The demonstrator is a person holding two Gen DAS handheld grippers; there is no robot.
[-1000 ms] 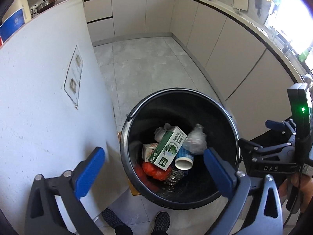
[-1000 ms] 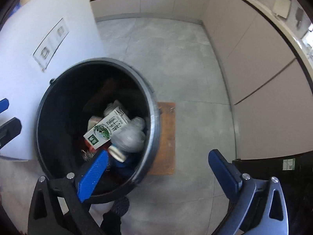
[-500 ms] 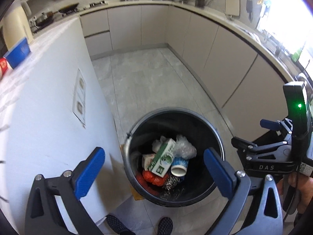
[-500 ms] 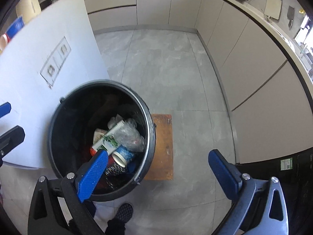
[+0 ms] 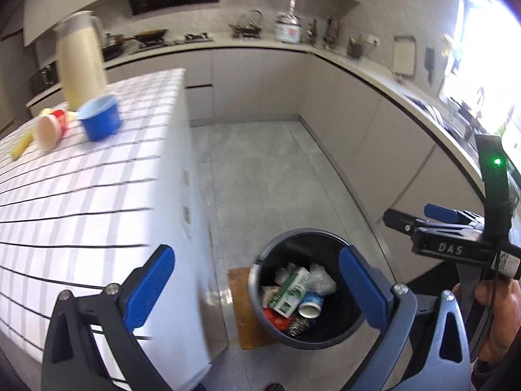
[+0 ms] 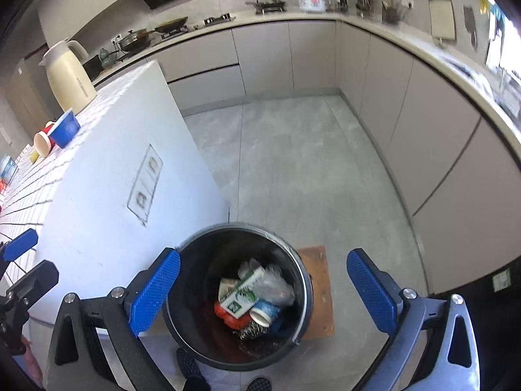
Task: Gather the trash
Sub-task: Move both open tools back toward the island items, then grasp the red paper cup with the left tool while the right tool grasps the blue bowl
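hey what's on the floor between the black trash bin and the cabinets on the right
A brown mat under the black trash bin, then bare grey floor up to the cabinets, per the right wrist view.

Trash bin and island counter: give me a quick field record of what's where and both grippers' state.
bin: black trash bin on the floor beside the white island
bin contents: green-and-white carton, crumpled clear plastic, blue paper cup, red wrapper, steel scourer
counter items: cream thermos jug, blue bowl, red paper cup on its side
left gripper: open, empty
right gripper: open, empty
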